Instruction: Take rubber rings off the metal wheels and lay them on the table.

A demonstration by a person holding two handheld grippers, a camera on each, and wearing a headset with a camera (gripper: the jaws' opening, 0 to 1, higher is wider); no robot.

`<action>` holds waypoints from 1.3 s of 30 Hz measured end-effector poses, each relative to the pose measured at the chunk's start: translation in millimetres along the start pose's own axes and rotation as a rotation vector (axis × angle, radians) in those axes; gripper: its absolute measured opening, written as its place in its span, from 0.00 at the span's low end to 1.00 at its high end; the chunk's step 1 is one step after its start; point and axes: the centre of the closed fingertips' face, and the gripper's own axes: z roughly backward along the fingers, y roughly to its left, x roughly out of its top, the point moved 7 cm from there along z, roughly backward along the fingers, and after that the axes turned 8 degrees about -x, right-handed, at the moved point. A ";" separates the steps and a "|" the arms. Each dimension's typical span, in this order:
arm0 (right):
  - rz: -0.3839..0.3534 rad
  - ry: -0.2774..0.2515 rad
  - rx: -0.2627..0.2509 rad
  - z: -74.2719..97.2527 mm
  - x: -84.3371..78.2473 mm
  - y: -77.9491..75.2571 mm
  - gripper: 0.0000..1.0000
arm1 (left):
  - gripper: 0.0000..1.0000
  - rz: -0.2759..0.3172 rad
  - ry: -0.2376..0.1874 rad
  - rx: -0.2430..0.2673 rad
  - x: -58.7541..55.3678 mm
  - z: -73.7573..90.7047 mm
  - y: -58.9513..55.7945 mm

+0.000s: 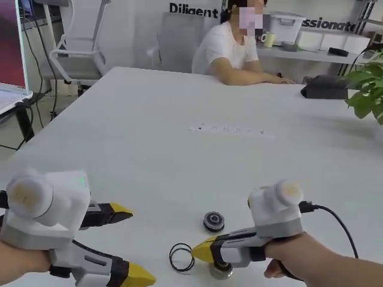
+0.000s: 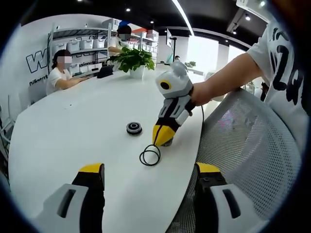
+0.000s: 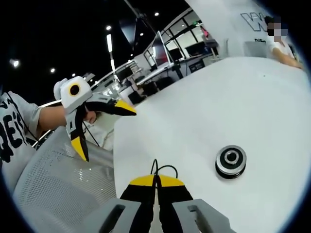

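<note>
Two thin black rubber rings (image 1: 181,256) lie looped on the white table (image 1: 179,131), also the rubber rings (image 2: 149,155) in the left gripper view. My right gripper (image 1: 200,250) is shut, its yellow tips pinching the edge of a ring (image 3: 163,169). A bare metal wheel (image 1: 221,271) stands just under that gripper. Another wheel (image 1: 213,220), still with dark rubber on it, sits a little farther out, also the wheel (image 3: 231,161) and the wheel (image 2: 134,128). My left gripper (image 1: 130,242) hovers open to the left of the rings, nothing between its jaws.
A person (image 1: 226,48) sits at the table's far side. A potted plant (image 1: 368,89) and a black object (image 1: 326,88) stand at the far right. A flat white strip (image 1: 230,128) lies mid-table. A mesh chair (image 2: 243,145) is by the near edge.
</note>
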 end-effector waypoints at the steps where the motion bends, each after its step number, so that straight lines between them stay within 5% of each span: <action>1: 0.000 0.003 -0.004 -0.5 -0.4 -0.6 0.00 | 0.73 0.001 0.001 0.000 -0.2 0.0 0.1; 21: 0.045 0.005 -0.079 -2.1 -2.9 -12.6 0.06 | 0.73 0.011 0.024 -0.001 -3.7 -4.0 6.6; 39: -0.008 -0.075 -0.110 22.5 6.7 -26.0 0.14 | 0.71 0.014 0.013 0.006 5.3 -8.5 18.5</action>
